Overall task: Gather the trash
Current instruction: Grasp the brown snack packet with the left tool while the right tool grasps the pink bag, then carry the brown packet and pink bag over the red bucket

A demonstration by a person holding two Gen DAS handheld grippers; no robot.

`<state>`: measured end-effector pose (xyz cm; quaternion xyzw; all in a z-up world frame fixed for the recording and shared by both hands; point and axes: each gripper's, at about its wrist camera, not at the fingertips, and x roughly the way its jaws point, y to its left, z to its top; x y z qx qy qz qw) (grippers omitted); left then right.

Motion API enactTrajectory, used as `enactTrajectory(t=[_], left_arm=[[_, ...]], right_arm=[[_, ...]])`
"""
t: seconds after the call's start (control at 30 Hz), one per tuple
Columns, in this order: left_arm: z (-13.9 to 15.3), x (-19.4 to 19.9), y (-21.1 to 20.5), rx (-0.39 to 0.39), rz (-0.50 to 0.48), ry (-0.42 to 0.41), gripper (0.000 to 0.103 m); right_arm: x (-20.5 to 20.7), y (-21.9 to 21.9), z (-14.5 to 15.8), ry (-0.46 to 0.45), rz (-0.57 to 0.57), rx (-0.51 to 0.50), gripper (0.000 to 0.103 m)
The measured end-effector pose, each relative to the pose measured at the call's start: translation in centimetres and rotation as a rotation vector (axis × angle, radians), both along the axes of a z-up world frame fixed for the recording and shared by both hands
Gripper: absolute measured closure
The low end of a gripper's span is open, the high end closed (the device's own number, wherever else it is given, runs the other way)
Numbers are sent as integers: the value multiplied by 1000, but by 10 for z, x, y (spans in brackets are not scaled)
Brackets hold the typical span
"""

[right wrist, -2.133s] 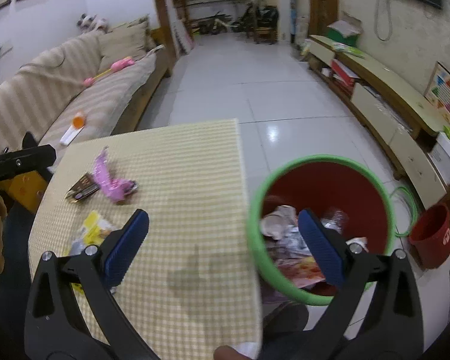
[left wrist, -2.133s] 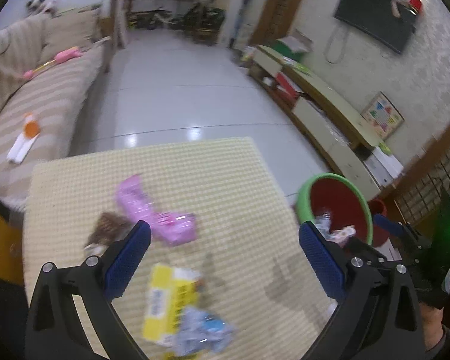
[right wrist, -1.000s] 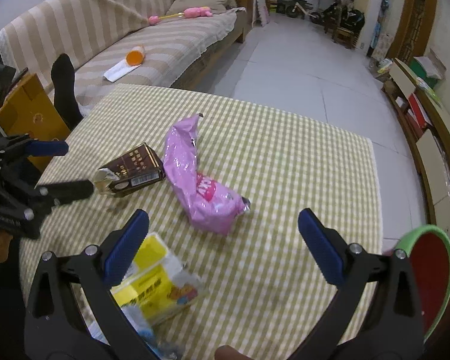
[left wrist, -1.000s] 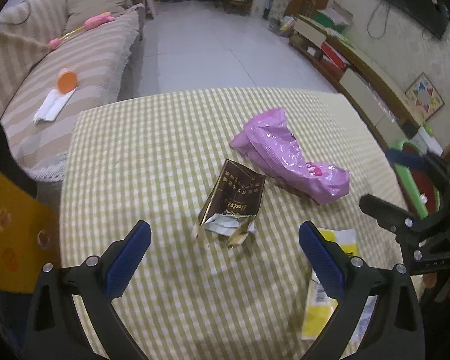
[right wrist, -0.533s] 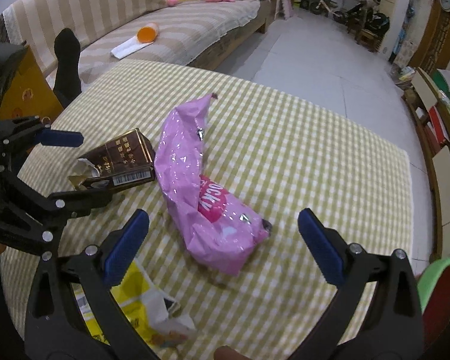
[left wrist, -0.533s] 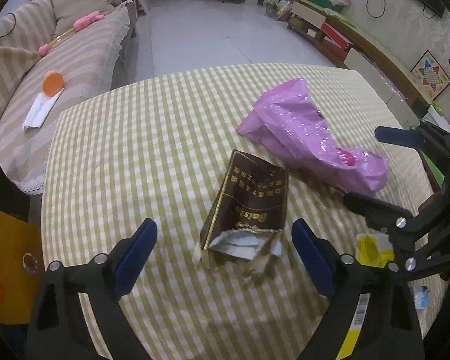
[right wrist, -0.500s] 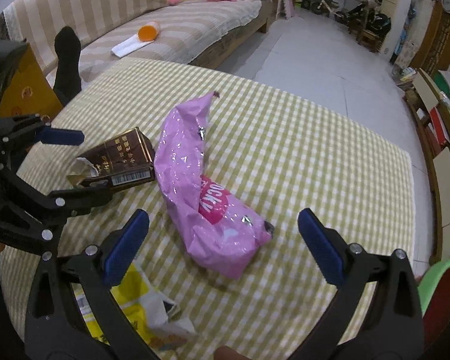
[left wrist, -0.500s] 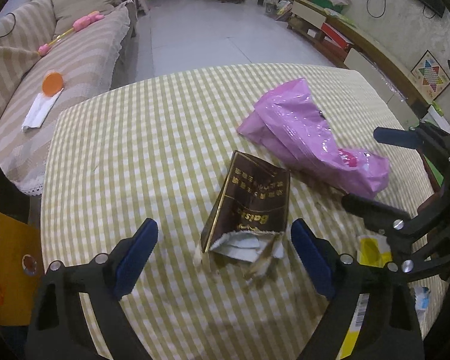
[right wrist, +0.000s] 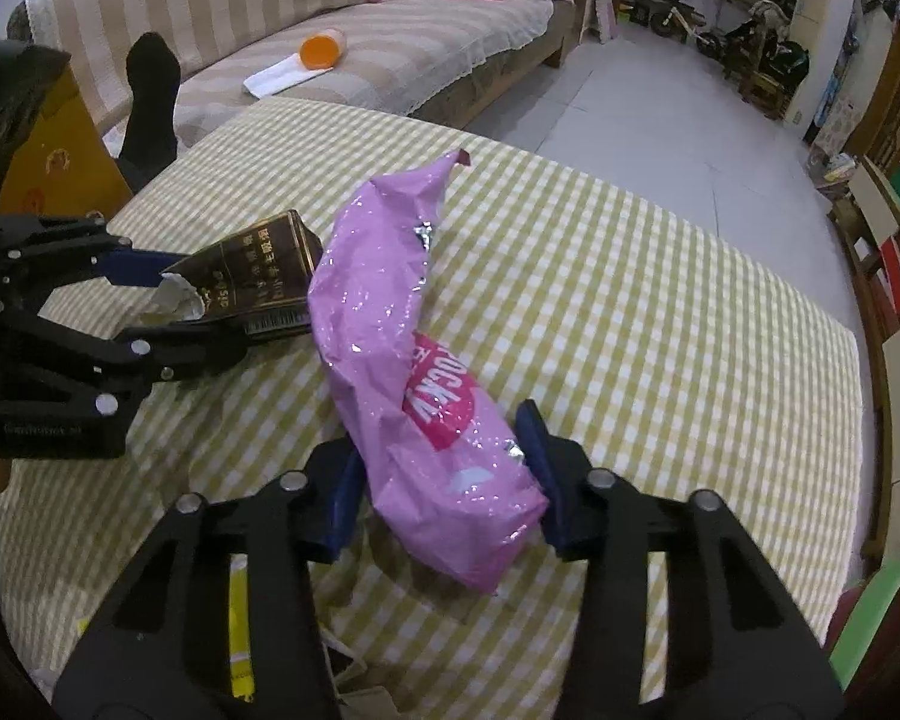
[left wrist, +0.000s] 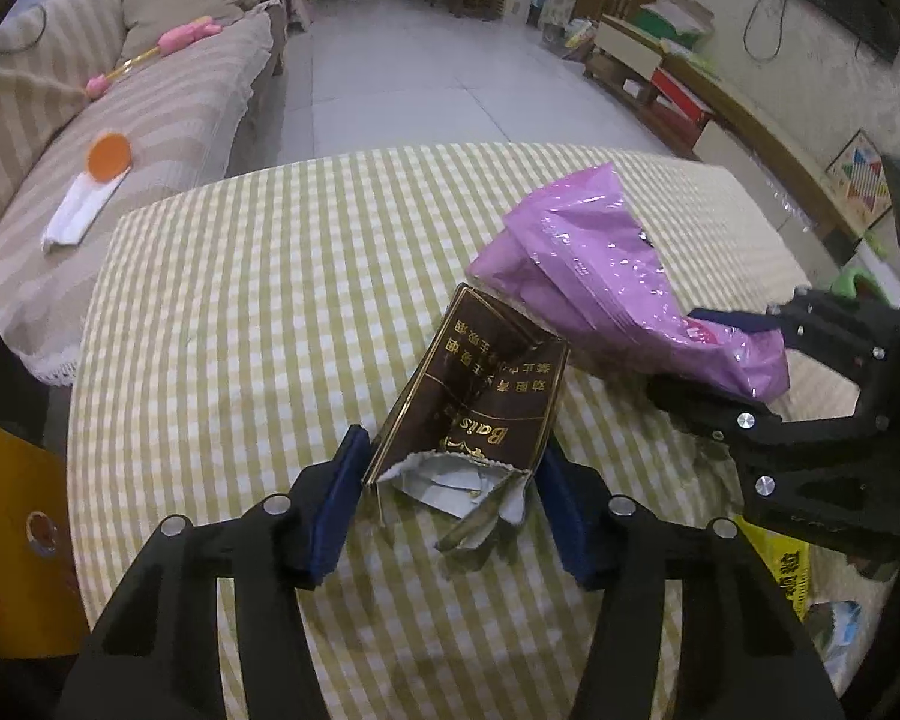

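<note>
Two grippers, each w/ blue pads pressed on trash atop the yellow-checked cloth table point(left wrist: 222, 300). Left gripper point(left wrist: 450, 504) pinches a crumpled brown box point(left wrist: 480, 402), gold lettering, torn foil end toward the camera. Right gripper point(right wrist: 444, 480) pinches a glossy, wrinkled pink bag point(right wrist: 408, 360) w/ red label, lying beside the box, touching it. Yellow wrapper point(left wrist: 780, 558) lies near the table's edge; green-rimmed bin point(right wrist: 876, 606) at far right.

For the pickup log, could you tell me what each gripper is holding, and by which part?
The left gripper clamps the brown carton at its torn open end; the right gripper clamps the pink wrapper across its lower end.
</note>
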<state>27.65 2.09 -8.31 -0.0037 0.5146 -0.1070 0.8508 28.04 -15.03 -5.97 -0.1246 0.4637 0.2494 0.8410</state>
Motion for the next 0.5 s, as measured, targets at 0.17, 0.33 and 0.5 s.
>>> enactTrajectory(t=[0.17,0.33,0.5], left_arm=[[2,-4,9,-35,19,2,53],[4,-16,15,-36,38,-1,53],[19,-32,18,-29,44,-29,53]], right_arm=[[-4,-12,8,5,-29,44,60],[-14,-17,17,1,-41,66,60],[-30,-19,31,-16,-61,83,60]])
